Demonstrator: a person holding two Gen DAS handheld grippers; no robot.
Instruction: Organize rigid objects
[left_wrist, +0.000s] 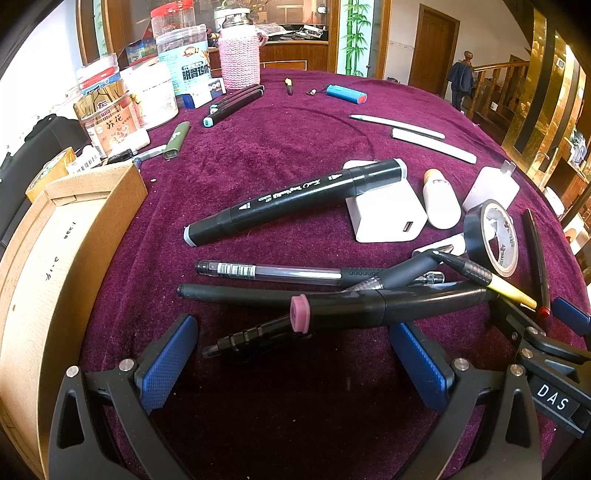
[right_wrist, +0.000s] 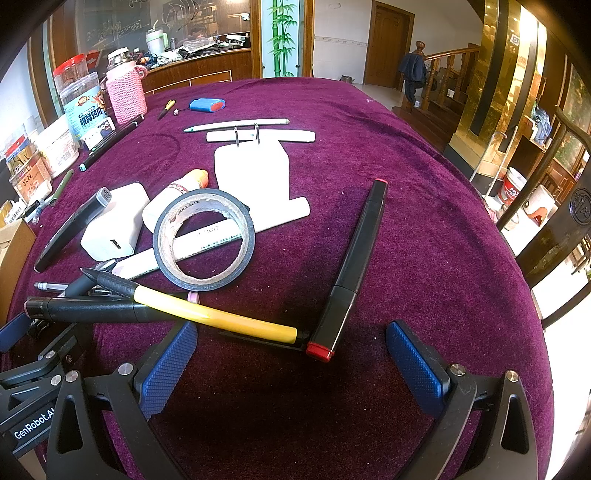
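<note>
Presently laid out on the purple velvet tablecloth (right_wrist: 424, 192): a loose heap of pens and small rigid items. Left gripper (left_wrist: 295, 365), blue-padded, jaws spread wide and holding nothing, low over the cloth just short of the black marker with the pink end cap (left_wrist: 369, 308), which lies across a long matte black pen (left_wrist: 236, 293) and a clear gel pen with a barcode label (left_wrist: 269, 272). Beyond these, a black twin-tip marker with a grey cap (left_wrist: 295, 201) rests with its far end on the white USB charger block (left_wrist: 388, 218); beside the block a small white bottle with an orange cap (left_wrist: 441, 201) and a roll of black tape (left_wrist: 491, 238). Round cardboard box (left_wrist: 48, 258) at the left edge; jars and a pink knitted bottle sleeve (left_wrist: 240, 59) along the far side. Right gripper (right_wrist: 291, 363), jaws likewise wide apart and empty, faces a yellow-barrelled pen with a black grip (right_wrist: 207, 314) and a black marker with red end caps (right_wrist: 351, 273), whose near ends almost meet between the pads. White phone stand (right_wrist: 258, 177) flat behind the tape.
</note>
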